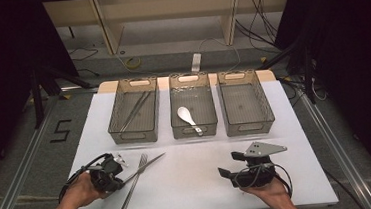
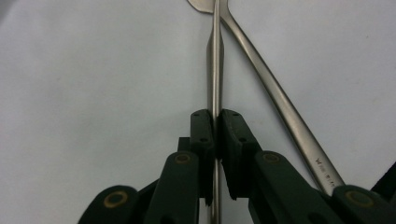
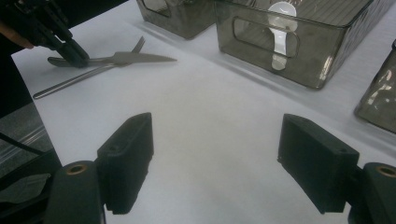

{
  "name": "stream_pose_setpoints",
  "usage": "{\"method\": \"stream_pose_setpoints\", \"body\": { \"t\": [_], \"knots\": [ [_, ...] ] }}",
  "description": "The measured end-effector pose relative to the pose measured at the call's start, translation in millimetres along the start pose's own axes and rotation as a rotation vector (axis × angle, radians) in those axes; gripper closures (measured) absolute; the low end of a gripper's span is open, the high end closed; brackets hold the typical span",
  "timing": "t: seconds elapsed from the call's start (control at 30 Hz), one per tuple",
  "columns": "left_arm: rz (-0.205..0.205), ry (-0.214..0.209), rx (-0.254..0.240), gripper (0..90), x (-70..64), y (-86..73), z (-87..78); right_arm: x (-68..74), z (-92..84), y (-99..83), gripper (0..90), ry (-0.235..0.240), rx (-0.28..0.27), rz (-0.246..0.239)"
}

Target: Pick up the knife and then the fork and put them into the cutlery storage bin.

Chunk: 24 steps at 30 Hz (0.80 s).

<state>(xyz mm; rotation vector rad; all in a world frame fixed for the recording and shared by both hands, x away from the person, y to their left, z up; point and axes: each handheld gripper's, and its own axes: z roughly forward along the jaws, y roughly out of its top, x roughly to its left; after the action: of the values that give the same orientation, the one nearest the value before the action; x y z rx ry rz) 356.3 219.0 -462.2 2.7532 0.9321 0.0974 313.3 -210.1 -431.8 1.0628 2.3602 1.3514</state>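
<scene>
A steel knife (image 1: 148,164) lies on the white table cover at the front left, its blade pointing right and away. My left gripper (image 1: 120,177) is shut on its handle; in the left gripper view the pads (image 2: 204,135) pinch the thin handle of the knife (image 2: 215,60) edge-on. A fork (image 1: 133,185) lies crossed under the knife, and the fork's handle (image 2: 280,102) runs diagonally to the right of the jaws. My right gripper (image 1: 230,164) rests at the front right, open with bare table between its jaws, the right gripper's (image 3: 215,154) own camera shows.
Three clear grey bins stand in a row at the back: the left bin (image 1: 134,133) holds long metal utensils, the middle bin (image 1: 194,130) a white spoon (image 1: 186,115), the right bin (image 1: 248,125) nothing. Bare white cover lies between the grippers.
</scene>
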Motion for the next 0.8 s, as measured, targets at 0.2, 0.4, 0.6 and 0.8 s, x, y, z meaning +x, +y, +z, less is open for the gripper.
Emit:
{"method": "stream_pose_setpoints", "body": {
  "t": [0.2,0.4,0.6,0.8],
  "knots": [
    [-0.021,-0.007,0.001,83.0,0.6,0.6,0.9,0.2,0.4,-0.2,27.4,0.001,0.003,-0.001],
    [-0.021,0.022,0.012,82.8,-3.7,2.8,1.9,0.5,0.8,0.1,27.5,0.001,0.005,0.0],
    [-0.055,0.02,-0.028,83.5,-2.0,1.2,1.1,1.2,0.7,0.5,27.7,0.003,0.006,0.0],
    [-0.103,-0.031,-0.102,83.6,2.4,0.6,-8.8,0.8,0.0,0.6,28.1,0.011,-0.001,0.007]
  ]
}}
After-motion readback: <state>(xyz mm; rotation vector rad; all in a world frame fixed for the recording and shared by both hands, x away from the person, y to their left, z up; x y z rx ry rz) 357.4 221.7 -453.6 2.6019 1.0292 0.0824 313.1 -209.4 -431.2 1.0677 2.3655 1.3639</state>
